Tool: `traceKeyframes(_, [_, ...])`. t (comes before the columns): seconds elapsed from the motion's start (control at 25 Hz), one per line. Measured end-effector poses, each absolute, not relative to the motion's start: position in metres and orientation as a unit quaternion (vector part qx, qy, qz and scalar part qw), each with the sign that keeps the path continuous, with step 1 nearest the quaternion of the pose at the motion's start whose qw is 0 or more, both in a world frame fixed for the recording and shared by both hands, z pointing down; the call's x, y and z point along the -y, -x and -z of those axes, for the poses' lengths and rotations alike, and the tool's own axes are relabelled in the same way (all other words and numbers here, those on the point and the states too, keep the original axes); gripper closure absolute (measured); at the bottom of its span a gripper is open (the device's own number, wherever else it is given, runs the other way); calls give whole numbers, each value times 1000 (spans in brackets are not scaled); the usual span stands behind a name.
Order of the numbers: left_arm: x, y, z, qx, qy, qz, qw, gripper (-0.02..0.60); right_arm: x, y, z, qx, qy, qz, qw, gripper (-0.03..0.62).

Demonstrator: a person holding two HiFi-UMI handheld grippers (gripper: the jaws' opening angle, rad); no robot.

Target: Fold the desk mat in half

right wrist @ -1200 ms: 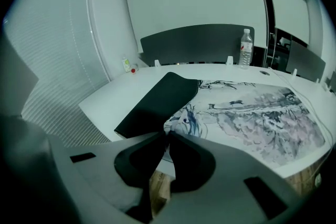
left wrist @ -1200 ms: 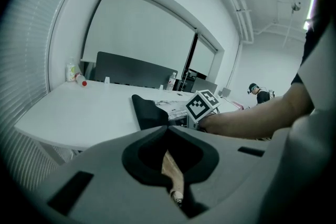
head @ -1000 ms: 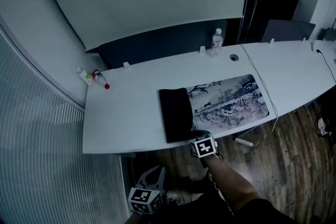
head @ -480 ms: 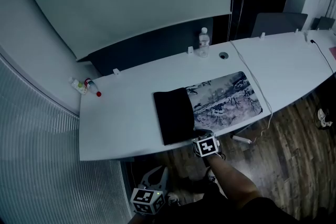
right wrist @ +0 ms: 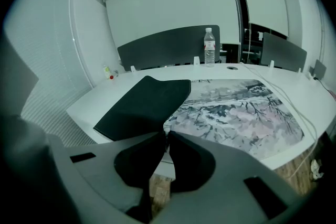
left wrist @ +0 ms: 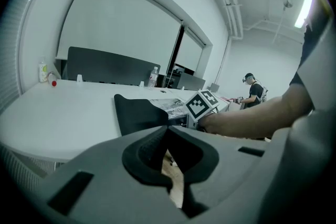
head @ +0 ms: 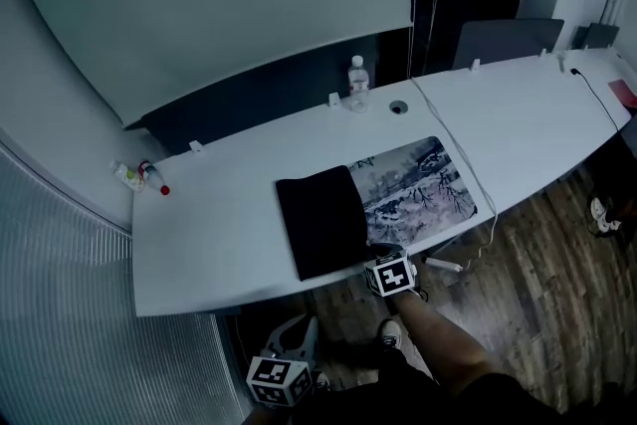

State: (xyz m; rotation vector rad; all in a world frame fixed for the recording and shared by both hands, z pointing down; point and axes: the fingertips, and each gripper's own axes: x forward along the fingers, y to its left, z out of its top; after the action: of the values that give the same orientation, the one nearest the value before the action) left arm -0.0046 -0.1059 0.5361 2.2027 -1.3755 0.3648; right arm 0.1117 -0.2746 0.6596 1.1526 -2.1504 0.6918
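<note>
Grips the desk mat (head: 423, 184) with the right gripper (right wrist: 164, 134), jaws pinched almost together on the near corner of the black flap (head: 318, 222); thin sheet, so barely any gap needed. Holds that corner at the mat's near edge, just over the front rim of the white desk (head: 209, 234), likely because it is reachable there without leaning across. Shows the left end already turned over, dark underside up, resting on the printed face (head: 408, 176) and narrower than the print left uncovered; hence a fold judged only part way, with the flap's edge not yet near the right end. Hangs the left gripper (left wrist: 167, 127) low, below desk level, jaws closed on nothing, floor visible past them; seemingly parked, one grip sufficing for so light a mat. Leaves the water bottle (head: 357, 83) at the far edge, well apart, no obstacle.
</note>
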Motion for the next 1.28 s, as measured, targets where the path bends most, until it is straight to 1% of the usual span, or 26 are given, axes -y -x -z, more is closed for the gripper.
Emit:
traceKeyframes(0.64, [134,-63,-544,474,-832,-133,258,575,297,-211,-664,782,-478,-266,298,551])
traceKeyframes(1.28, [160,-115,-549,470,-831,-145,259,575,319,-271,-669,776,-489,-279,285,551])
